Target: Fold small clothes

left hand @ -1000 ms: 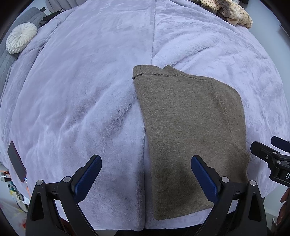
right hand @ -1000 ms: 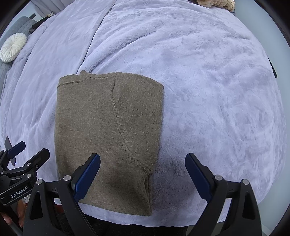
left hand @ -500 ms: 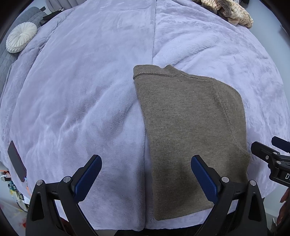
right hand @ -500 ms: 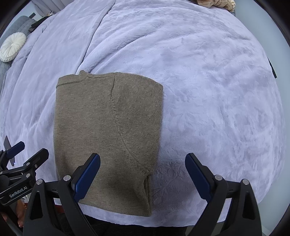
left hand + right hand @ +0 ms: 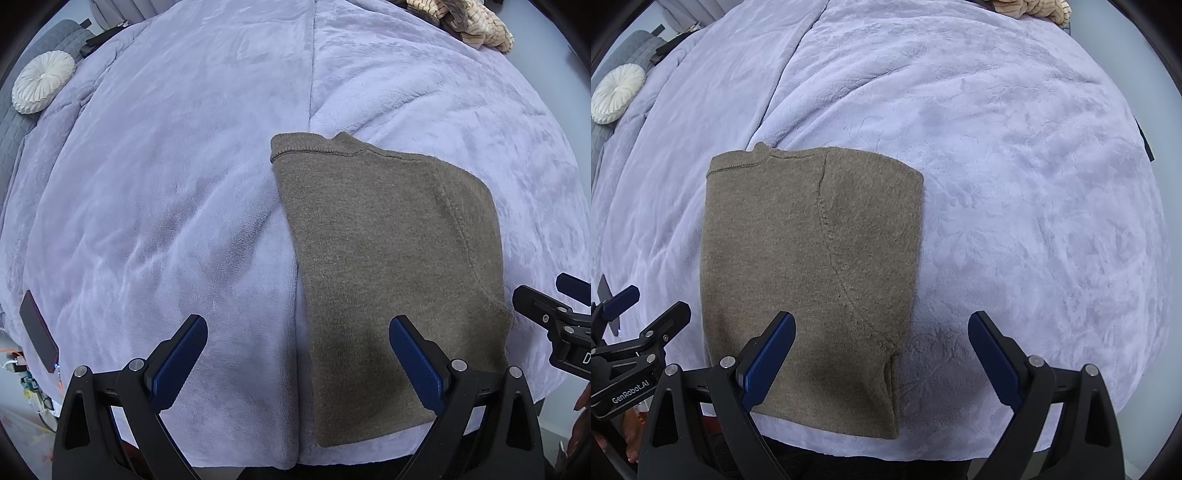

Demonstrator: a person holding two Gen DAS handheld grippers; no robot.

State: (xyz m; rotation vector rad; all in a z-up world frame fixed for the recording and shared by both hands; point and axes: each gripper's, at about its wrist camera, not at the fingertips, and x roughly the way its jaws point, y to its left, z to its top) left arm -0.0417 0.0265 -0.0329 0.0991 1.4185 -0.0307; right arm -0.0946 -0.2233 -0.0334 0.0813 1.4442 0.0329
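Note:
A brown knit sweater (image 5: 388, 266) lies folded into a tall rectangle on the lilac blanket, collar at the far end, hem at the bed's near edge. My left gripper (image 5: 299, 354) hovers open over the sweater's near left edge, one blue pad over bare blanket and the other over the knit. In the right wrist view the same sweater (image 5: 812, 258) sits left of centre. My right gripper (image 5: 881, 350) is open above its near right corner, holding nothing. Each gripper shows at the edge of the other's view.
The lilac plush blanket (image 5: 166, 184) covers the whole bed. A round white cushion (image 5: 42, 86) lies far left beside grey quilting. A pile of beige knitwear (image 5: 465, 22) rests at the far right corner. A dark phone (image 5: 38, 332) lies at the near left edge.

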